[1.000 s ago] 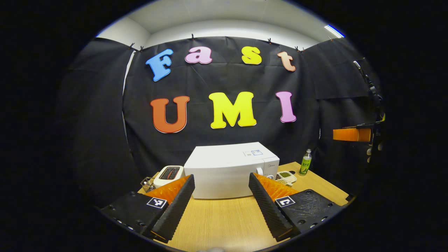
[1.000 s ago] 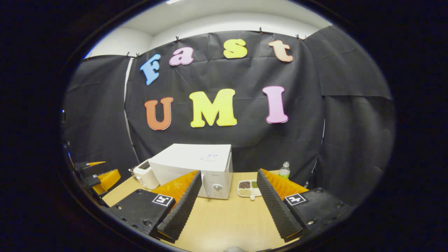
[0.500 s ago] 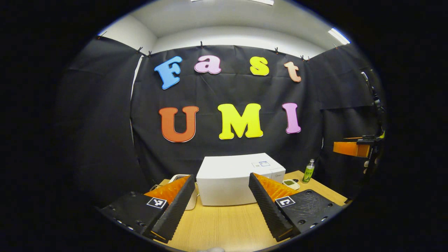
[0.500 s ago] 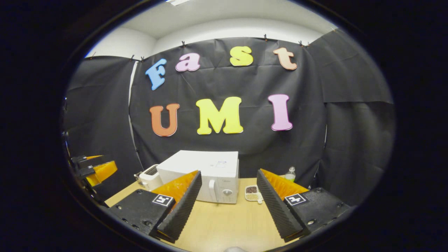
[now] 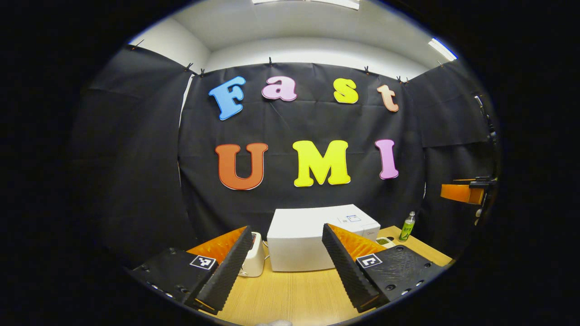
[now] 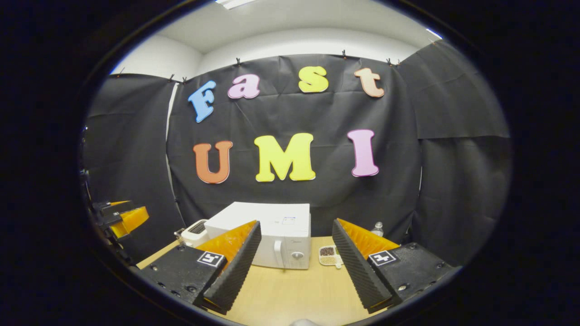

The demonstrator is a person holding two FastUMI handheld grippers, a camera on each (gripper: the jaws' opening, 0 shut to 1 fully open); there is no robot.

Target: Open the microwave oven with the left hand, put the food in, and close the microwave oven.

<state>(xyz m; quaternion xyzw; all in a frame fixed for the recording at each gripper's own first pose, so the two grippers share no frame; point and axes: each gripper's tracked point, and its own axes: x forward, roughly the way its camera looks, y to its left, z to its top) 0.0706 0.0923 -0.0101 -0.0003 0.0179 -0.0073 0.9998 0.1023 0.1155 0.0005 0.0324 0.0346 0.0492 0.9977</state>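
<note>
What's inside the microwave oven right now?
Cannot be seen: the white microwave oven has its door shut, hiding the inside. The sectioned food tray sits outside on the wooden table, beside it.

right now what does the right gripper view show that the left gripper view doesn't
Right gripper view: the microwave's front, with its door handle and knob, the food tray's compartments, and the left gripper at the left edge. Left gripper view: the microwave's plain side wall, and the right gripper far to the right. Both: the toaster, the green bottle, the wooden table, and each camera's own gripper, open.
</note>
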